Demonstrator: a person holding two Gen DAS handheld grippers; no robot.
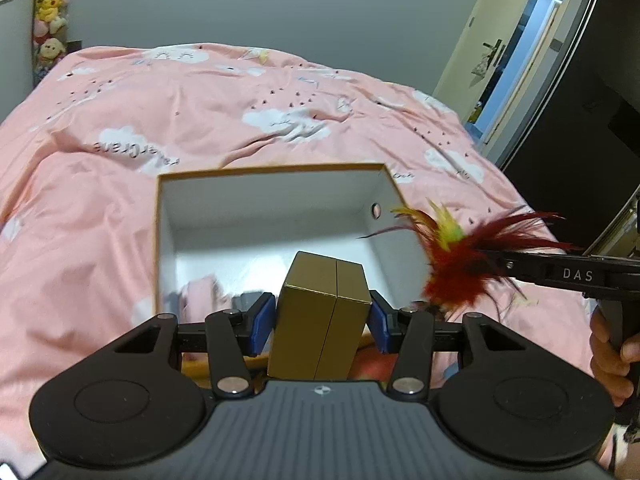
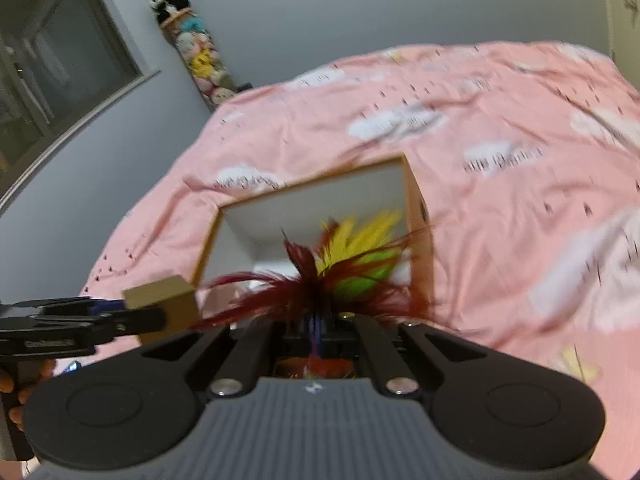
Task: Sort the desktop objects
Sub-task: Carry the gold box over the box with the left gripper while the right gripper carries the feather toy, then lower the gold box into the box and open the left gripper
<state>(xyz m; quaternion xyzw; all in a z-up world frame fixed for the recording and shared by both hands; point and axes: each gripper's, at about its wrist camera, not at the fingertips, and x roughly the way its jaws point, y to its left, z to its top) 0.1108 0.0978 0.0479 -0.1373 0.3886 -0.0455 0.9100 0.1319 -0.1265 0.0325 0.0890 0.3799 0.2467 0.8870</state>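
Holding both items over the open box [image 1: 276,184] now: my left gripper [image 1: 322,322] is clamped on the gold block [image 1: 320,316] at the box's near wall, my right gripper [image 2: 316,320] is pinched tight on the feather toy [image 2: 340,276] at its right rim. Neither is inside yet, and I see nothing on the box floor, so both drops remain. The block stands upright, long axis vertical; the feathers fan towards the box interior.

Gold box [image 1: 320,316] and red-yellow feather toy [image 1: 456,264] held above open white-lined carton [image 1: 276,196]
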